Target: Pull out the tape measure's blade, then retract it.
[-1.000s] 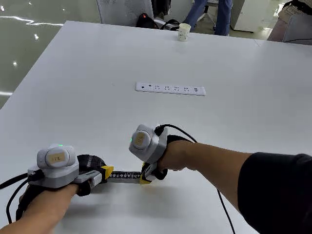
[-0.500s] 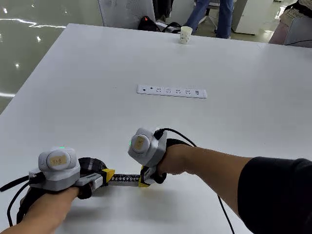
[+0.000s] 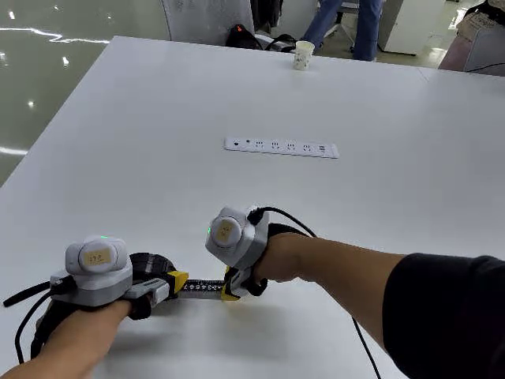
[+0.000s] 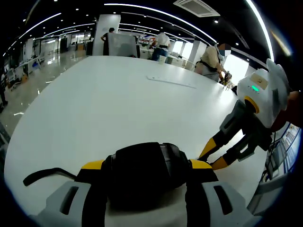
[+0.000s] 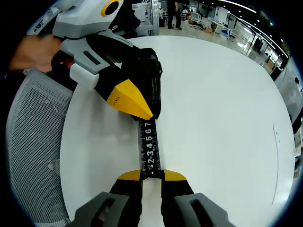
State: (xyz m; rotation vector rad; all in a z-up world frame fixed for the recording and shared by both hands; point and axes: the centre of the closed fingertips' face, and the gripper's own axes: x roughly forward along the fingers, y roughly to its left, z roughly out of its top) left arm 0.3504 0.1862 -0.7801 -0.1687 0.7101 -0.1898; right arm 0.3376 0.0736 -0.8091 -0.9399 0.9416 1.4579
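I count one black round-bodied tape measure (image 3: 148, 265) with one dark numbered blade (image 5: 149, 146). Two grey, yellow-tipped grippers: left gripper (image 3: 171, 282), right gripper (image 3: 229, 290). One long white power strip (image 3: 282, 147), one white paper cup (image 3: 301, 54), one white table (image 3: 158, 134).

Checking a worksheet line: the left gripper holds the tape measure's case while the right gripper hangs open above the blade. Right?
No: the right gripper view shows the right gripper shut on the blade. The left gripper does hold the case.
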